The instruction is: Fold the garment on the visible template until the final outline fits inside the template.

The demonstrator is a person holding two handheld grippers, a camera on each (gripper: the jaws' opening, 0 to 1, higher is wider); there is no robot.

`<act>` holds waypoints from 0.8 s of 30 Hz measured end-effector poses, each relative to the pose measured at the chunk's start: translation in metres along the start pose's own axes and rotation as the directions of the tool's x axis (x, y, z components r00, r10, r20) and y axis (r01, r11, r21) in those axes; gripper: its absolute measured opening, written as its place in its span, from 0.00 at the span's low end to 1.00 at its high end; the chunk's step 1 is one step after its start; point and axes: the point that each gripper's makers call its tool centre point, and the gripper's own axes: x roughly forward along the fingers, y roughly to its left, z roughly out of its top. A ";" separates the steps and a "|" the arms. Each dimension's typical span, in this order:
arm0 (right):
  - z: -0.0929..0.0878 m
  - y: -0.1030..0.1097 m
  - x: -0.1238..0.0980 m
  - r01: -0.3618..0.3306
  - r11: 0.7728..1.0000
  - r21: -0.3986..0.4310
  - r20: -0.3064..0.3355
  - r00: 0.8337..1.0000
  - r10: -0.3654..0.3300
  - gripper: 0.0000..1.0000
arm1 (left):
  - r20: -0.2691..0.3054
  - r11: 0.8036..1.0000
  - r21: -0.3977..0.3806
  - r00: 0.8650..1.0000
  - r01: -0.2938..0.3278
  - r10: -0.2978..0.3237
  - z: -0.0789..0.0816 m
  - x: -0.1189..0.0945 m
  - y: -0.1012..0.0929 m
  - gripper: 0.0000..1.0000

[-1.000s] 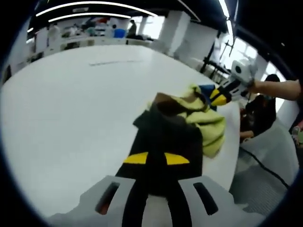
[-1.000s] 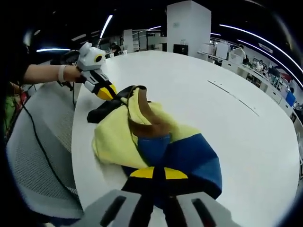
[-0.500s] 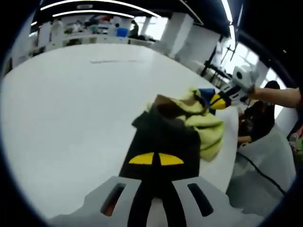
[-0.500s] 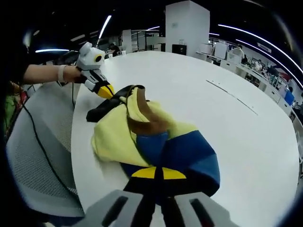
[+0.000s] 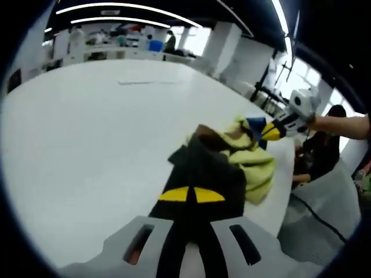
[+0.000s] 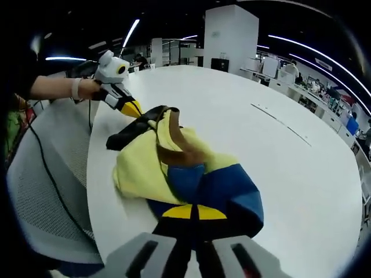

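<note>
A crumpled garment (image 6: 185, 168) in yellow, blue, brown and black lies near one edge of a broad white counter (image 6: 278, 150), gripped at opposite ends by a person working two hand-held tongs. In the right gripper view, the right tongs (image 6: 194, 213) are clenched on the garment's blue and black end, yellow-tipped jaws pinched together with cloth bunched over them; beyond the garment, the left tongs (image 6: 132, 108) bite its black end, held by a hand (image 6: 87, 88) wearing a pale wristband. In the left gripper view, the left tongs (image 5: 191, 195) are likewise closed on the black cloth (image 5: 203, 174), which runs away from the jaws toward the yellow folds (image 5: 255, 162), and on the garment's far side the right tongs (image 5: 270, 132) grasp the blue corner, a bare forearm (image 5: 342, 124) reaching in behind them. No brand, label or legible writing can be made out on the garment or the tongs, and no container is in sight. The counter around the garment is plain white apart from a thin dark line (image 6: 281, 123) marked on it well away from the cloth; whether that belongs to a template cannot be told. A grey mesh chair (image 6: 46, 191) with a black cable draped over it stands beside the counter near the garment. Behind, an open office stretches out with white pillars (image 6: 229, 35), long ceiling light strips (image 5: 127, 7) and distant desks.
</note>
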 end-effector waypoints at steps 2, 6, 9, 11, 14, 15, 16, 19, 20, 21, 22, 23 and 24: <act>0.006 -0.001 -0.006 0.003 1.000 0.020 0.016 1.000 -0.003 0.00 | 0.026 1.000 -0.005 1.000 -0.011 0.011 0.008 -0.005 0.001 0.00; 0.019 -0.007 -0.020 0.033 0.999 0.020 0.060 0.998 -0.035 0.00 | 0.083 0.998 -0.061 0.996 -0.021 0.026 0.026 -0.015 0.004 0.00; 0.037 -0.013 -0.035 0.062 0.998 0.026 0.109 0.992 -0.065 0.00 | 0.117 0.999 -0.013 0.993 -0.030 0.032 0.045 -0.022 -0.001 0.00; 0.049 -0.017 -0.045 0.083 0.996 0.035 0.135 0.987 -0.087 0.00 | 0.142 0.999 0.027 0.989 -0.039 0.035 0.059 -0.027 -0.003 0.00; 0.068 -0.023 -0.062 0.112 0.992 0.049 0.192 0.974 -0.120 0.00 | 0.181 0.997 0.064 0.983 -0.050 0.038 0.080 -0.036 -0.008 0.00; 0.075 -0.026 -0.070 0.133 0.990 0.049 0.208 0.968 -0.140 0.00 | 0.196 0.997 0.064 0.980 -0.047 0.034 0.087 -0.039 -0.010 0.00; 0.079 -0.028 -0.075 0.141 0.989 0.051 0.217 0.965 -0.148 0.00 | 0.205 0.998 0.053 0.979 -0.030 0.018 0.094 -0.043 -0.014 0.00; 0.095 -0.032 -0.095 0.168 0.984 0.063 0.263 0.948 -0.178 0.00 | 0.277 0.999 -0.011 0.960 0.040 -0.036 0.117 -0.054 -0.026 0.00; 0.099 -0.032 -0.101 0.170 0.983 0.067 0.275 0.944 -0.182 0.00 | 0.288 0.999 0.012 0.957 0.035 -0.037 0.124 -0.060 -0.029 0.00; 0.105 -0.033 -0.110 0.182 0.981 0.074 0.296 0.935 -0.196 0.00 | 0.290 0.999 0.018 0.956 0.030 -0.034 0.127 -0.063 -0.030 0.00; 0.110 -0.032 -0.116 0.187 0.980 0.072 0.310 0.929 -0.200 0.00 | 0.297 0.999 0.025 0.954 0.029 -0.035 0.132 -0.067 -0.032 0.00; 0.112 -0.031 -0.121 0.190 0.979 0.071 0.316 0.927 -0.202 0.00 | 0.310 0.999 0.034 0.950 0.030 -0.039 0.136 -0.070 -0.034 0.00; 0.117 -0.030 -0.129 0.202 0.977 0.062 0.326 0.921 -0.211 0.00 | 0.330 0.998 0.040 0.943 0.038 -0.049 0.143 -0.076 -0.038 0.00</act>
